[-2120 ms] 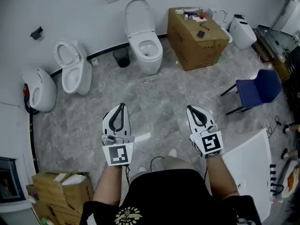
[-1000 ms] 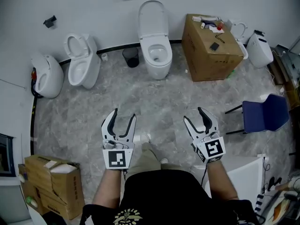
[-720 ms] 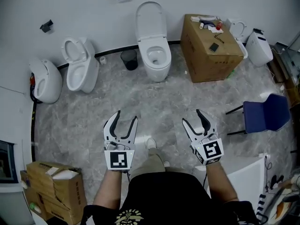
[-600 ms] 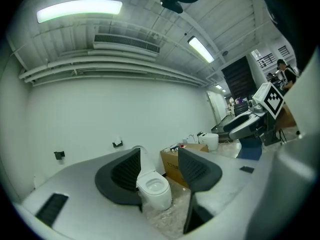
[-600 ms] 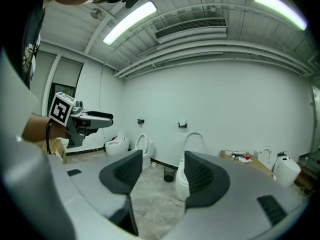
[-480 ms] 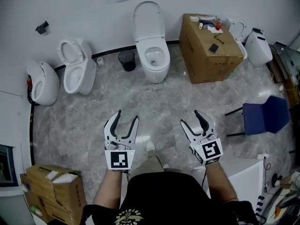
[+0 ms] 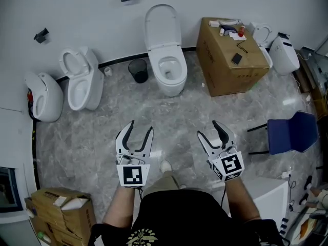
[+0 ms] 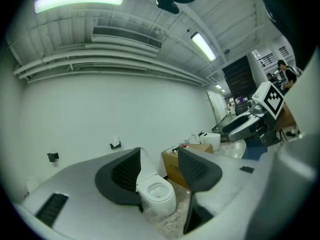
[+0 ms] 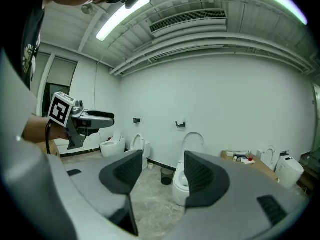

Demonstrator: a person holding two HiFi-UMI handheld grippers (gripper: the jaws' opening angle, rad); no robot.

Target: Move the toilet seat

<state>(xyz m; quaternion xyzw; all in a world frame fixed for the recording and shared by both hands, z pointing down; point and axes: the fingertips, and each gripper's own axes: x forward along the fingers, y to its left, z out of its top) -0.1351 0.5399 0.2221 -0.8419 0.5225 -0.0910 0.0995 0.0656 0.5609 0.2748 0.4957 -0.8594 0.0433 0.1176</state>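
Jaws spread and empty on left gripper (image 7: 140, 127) and right gripper (image 7: 210, 129), well apart from toilet seat (image 7: 163, 25). Likely rigid, light, slick plastic, hinged; pinch top rim.

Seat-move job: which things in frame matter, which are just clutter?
Job:
middle toilet, lid up, straight ahead
left tongs, open, empty
right tongs, open, empty

Lying about:
cardboard box
blue chair
black bin
two toilets at the left
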